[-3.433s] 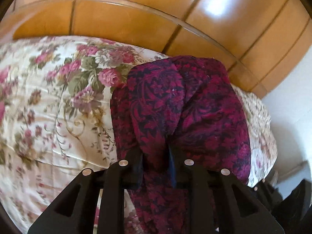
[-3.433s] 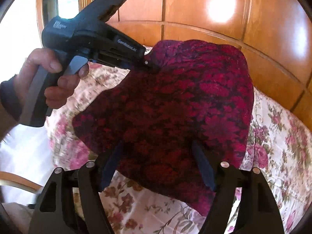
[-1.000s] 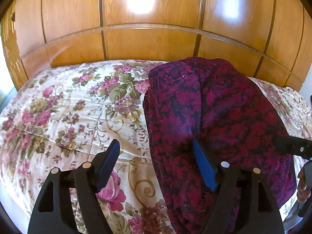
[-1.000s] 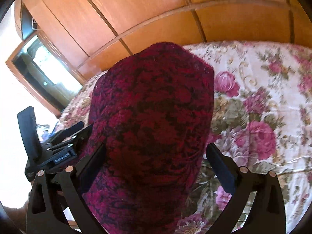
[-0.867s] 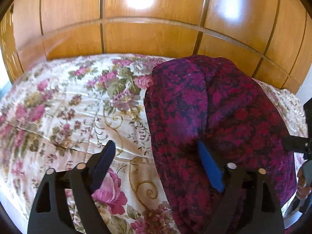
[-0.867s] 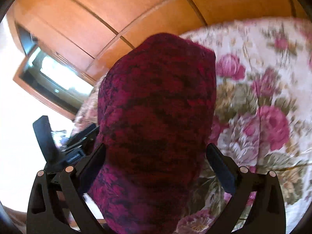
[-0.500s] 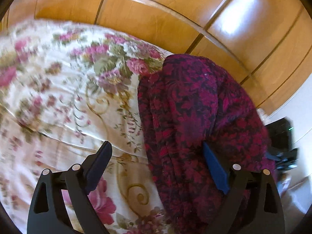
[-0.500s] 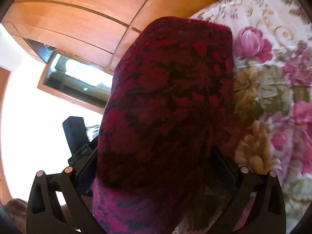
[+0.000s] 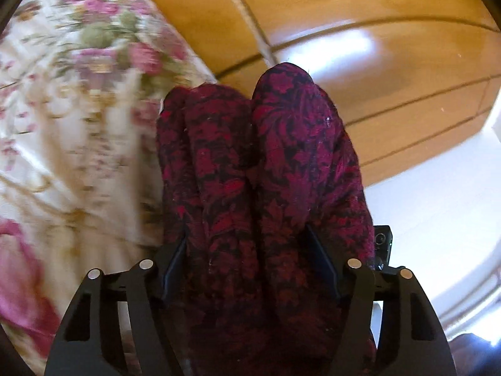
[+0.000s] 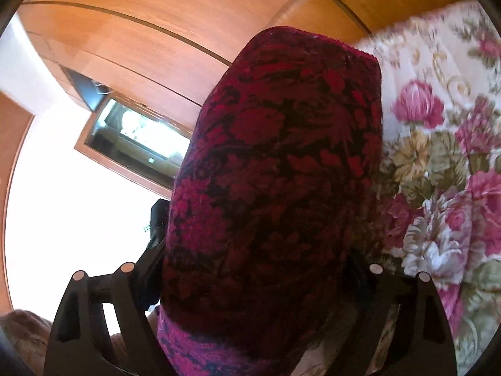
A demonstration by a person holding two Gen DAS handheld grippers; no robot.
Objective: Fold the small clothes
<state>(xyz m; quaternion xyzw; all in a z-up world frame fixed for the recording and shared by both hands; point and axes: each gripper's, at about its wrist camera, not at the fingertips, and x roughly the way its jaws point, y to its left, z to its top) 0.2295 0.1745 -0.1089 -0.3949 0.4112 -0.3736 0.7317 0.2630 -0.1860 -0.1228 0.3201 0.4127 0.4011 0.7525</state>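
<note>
Now my left gripper [image 9: 250,269] has its fingers closing around a bunched fold of the dark red patterned garment [image 9: 263,188], two rolls of cloth standing up between the blue pads. Whether the pads press yet I cannot tell for sure; the cloth fills the gap and touches both. My right gripper [image 10: 250,282] is also closing, its fingers wide with the same garment [image 10: 275,163] humped between them and hiding the pads. The garment sits at the near edge of the bed, on the floral bedspread [image 9: 62,125], in front of the wooden wardrobe [image 10: 141,15].

To do this step well, I judge I should catch all the layers of the bundle in each hand at once, squeeze evenly, and keep both hands level so the fold line stays straight and nothing slips out underneath when I lift.

Compared with a second ago, my left fingers stood wide with only the right one against the cloth and bare bedspread between them; now the cloth lies between both, and the view has rolled and dropped closer.
</note>
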